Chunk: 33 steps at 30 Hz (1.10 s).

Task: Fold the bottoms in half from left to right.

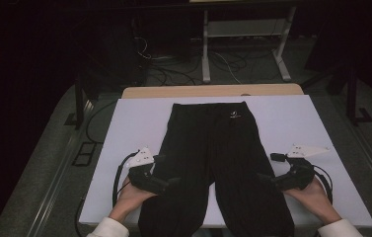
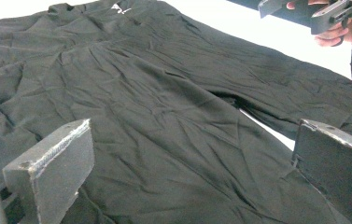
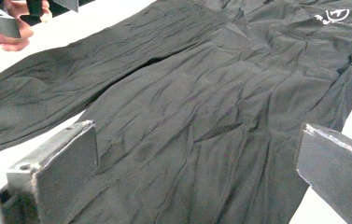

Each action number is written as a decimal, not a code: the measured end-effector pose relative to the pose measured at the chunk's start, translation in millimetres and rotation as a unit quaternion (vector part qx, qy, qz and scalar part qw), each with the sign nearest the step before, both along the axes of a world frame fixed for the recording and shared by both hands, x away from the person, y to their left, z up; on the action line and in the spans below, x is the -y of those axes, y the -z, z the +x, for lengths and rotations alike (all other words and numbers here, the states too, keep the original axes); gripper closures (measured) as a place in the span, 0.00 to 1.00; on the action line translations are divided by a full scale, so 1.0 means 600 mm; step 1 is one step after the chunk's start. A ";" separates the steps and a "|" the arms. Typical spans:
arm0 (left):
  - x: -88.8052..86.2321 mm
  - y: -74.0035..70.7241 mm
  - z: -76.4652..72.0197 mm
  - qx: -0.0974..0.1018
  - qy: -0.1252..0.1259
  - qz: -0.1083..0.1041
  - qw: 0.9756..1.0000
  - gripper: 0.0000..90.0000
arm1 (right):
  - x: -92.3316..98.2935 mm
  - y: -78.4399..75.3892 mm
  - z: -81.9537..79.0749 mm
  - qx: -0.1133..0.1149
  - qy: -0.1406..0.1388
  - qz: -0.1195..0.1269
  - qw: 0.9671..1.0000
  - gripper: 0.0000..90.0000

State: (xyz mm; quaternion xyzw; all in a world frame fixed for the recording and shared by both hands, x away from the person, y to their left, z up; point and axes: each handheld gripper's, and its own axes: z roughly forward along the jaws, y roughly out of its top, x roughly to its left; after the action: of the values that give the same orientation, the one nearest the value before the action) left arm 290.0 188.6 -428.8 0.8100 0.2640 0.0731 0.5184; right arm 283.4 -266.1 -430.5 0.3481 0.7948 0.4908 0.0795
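Observation:
A pair of black trousers lies flat on the white table top, waistband at the far side, both legs running toward the person. A small white logo marks the waistband. My left gripper is open at the outer edge of the left leg, its jaws wide above the wrinkled cloth. My right gripper is open at the outer edge of the right leg, over the fabric. Nothing is pinched in either. Each gripper view shows the other gripper in the person's hand far off.
A wooden table edge shows beyond the white top. Past it stand white desk legs with loose cables on the floor. White margins of the table top flank the trousers on both sides.

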 end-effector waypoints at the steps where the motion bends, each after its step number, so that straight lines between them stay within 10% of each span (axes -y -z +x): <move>1: 0.000 0.000 0.000 0.000 0.001 0.001 1.000 0.00 | 0.000 0.000 0.000 0.000 0.000 0.000 1.000 0.00; 33: 0.000 -0.003 -0.014 0.005 -0.006 0.008 1.000 0.00 | -0.005 -0.018 -0.011 0.005 0.014 -0.012 1.000 0.00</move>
State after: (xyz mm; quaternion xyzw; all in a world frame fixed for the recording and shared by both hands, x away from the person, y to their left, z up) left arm 281.8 188.7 -427.3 0.8122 0.2655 0.0829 0.5128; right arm 277.1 -263.1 -419.6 0.3560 0.7951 0.4819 0.0942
